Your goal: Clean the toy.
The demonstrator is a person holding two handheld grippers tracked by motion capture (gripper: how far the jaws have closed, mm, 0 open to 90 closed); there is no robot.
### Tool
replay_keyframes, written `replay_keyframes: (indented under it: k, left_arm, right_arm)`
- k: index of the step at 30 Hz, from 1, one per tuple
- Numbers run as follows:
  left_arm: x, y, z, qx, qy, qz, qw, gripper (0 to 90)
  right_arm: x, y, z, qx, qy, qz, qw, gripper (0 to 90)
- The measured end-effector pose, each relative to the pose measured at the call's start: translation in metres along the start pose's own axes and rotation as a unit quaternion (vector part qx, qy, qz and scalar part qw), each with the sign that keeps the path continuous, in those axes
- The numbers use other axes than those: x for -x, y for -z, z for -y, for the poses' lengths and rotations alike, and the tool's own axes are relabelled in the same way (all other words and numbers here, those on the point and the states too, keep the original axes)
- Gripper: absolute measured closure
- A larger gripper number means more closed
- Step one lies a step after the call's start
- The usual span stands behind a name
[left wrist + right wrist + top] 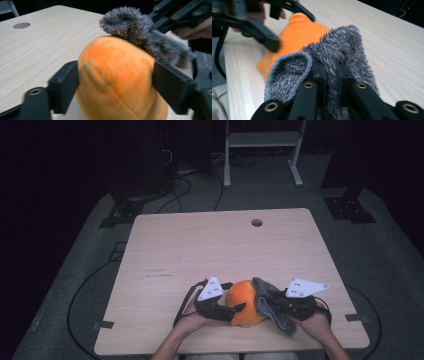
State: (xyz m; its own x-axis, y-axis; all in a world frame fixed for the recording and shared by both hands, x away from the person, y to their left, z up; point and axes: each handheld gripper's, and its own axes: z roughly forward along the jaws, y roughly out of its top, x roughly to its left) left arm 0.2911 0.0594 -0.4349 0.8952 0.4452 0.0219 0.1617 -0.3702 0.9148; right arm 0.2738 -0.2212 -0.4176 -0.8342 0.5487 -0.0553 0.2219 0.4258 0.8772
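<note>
An orange plush toy (244,306) rests on the wooden table (200,245) near its front edge. My left gripper (237,296) has a jaw against each side of the toy and is shut on it; in the left gripper view the plush (117,77) bulges between the two black jaws. A grey fuzzy cloth (272,312) is pinched in my right gripper (266,301), which is shut on it. The cloth (140,35) lies over the top right of the toy. In the right gripper view the cloth (342,45) folds over the closed jaws, with the plush (299,35) behind it.
A round cable hole (257,222) sits near the table's far edge. Bare tabletop stretches beyond and to the left of the toy. Cables run over the dark floor behind the table, and a white metal stand (262,150) is at the back.
</note>
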Motion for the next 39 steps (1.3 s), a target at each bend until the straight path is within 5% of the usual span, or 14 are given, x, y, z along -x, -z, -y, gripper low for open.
replay_keyframes:
  k: [8, 12, 18, 22, 30, 35, 39]
  left_arm:
    - [-0.006, 0.004, 0.007, -0.030, -0.016, -0.017, 0.9993, 36.4]
    - [-0.011, 0.008, 0.011, -0.036, -0.015, -0.012, 0.9992, 36.7]
    - [-0.016, 0.010, 0.014, -0.041, -0.011, -0.004, 0.9991, 36.6]
    - [-0.018, 0.013, 0.016, -0.045, -0.010, -0.003, 0.9989, 36.4]
    - [-0.020, 0.015, 0.018, -0.052, -0.015, 0.002, 0.9985, 35.8]
    - [-0.022, 0.017, 0.020, -0.055, -0.013, 0.005, 0.9984, 35.7]
    - [-0.023, 0.019, 0.021, -0.059, -0.012, 0.006, 0.9982, 35.4]
  right_arm:
    - [0.014, 0.004, 0.011, -0.006, -0.031, 0.009, 0.9994, 80.1]
    - [0.011, 0.002, 0.010, -0.002, -0.029, -0.001, 0.9996, 80.1]
    - [0.022, 0.000, 0.020, -0.012, -0.062, -0.001, 0.9980, 80.1]
    - [0.019, 0.004, 0.016, -0.001, -0.058, -0.005, 0.9983, 80.1]
    - [0.030, 0.000, 0.030, -0.037, -0.082, -0.005, 0.9960, 80.0]
    - [0.025, 0.006, 0.020, -0.006, -0.071, -0.016, 0.9973, 80.0]
    - [0.026, -0.002, 0.027, -0.043, -0.071, -0.020, 0.9963, 80.0]
